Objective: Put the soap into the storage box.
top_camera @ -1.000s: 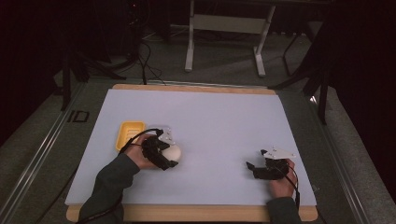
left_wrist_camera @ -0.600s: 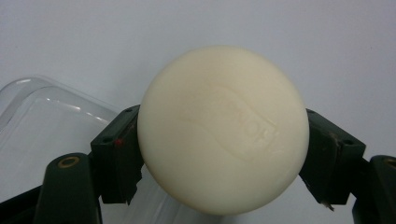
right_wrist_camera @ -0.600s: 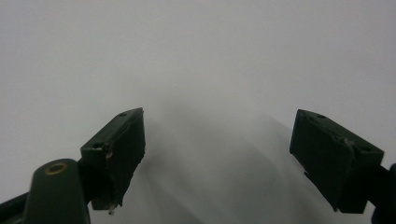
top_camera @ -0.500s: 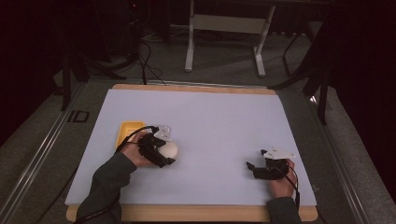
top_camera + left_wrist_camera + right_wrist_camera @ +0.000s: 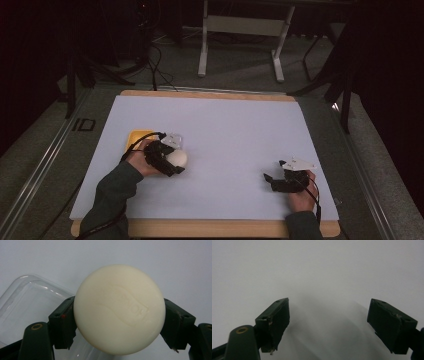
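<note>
Gripping a round cream-white soap bar point(image 5: 119, 309) between both pads, the left tongs point(image 5: 167, 159) at the lower left of the high view, just right of a yellow dish point(image 5: 135, 137) partly hidden behind the hand. Pressed on either flank of the bar, the two black pads, as seen in the left gripper view, with a faint embossed mark across the bar's face. Lying behind and to the lower left of the bar in that view, a clear plastic tray point(image 5: 30, 302) with rounded corners, resting on the pale worktop point(image 5: 225, 130). Whether the bar touches the worktop or hangs just above it, not to be told.

Resting at the lower right of the high view, well apart from the bar, the right tongs point(image 5: 272, 181), held by a hand coming in from the bottom edge, a white three-cornered plate on top. Standing wide apart and empty, its pads point(image 5: 275, 320) in the right gripper view, with bare pale worktop between them. Beyond the far edge of the worktop, at the top of the high view, a dark floor with cables and a grey metal stand point(image 5: 240, 30).
</note>
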`<state>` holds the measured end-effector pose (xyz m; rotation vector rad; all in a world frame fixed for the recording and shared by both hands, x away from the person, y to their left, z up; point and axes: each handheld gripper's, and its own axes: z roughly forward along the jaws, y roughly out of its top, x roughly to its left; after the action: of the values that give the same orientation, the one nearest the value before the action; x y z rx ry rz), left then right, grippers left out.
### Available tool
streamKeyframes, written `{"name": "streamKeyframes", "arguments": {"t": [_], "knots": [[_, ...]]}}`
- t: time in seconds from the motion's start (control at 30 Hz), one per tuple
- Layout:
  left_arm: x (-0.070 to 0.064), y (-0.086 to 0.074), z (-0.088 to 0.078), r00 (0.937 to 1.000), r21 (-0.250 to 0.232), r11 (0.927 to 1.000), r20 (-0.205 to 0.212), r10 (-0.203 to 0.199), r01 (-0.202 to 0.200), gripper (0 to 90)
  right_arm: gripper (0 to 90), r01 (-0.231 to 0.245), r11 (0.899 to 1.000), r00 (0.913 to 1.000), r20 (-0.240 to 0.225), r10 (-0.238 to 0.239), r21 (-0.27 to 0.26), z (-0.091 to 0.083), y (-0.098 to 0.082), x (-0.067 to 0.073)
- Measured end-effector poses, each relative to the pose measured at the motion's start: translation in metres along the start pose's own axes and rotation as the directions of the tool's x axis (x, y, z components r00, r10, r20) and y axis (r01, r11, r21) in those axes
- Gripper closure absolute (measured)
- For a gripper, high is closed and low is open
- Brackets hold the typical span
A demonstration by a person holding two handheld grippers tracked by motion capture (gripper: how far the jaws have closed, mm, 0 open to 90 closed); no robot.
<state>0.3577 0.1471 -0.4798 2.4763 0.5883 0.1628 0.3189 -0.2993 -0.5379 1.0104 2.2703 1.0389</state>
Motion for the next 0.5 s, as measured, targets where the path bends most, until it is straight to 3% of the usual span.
{"name": "streamKeyframes", "arguments": {"t": [0.5], "knots": [[0.0035, -0.0009, -0.0069, 0.9997, -0.011, 0.9998, -0.021, -0.015, 0.014, 25.2, 17.8, -0.001, 1.000, 1.0000, -0.001, 0.001, -0.002, 0.0000, 0.0000, -0.0002]]}}
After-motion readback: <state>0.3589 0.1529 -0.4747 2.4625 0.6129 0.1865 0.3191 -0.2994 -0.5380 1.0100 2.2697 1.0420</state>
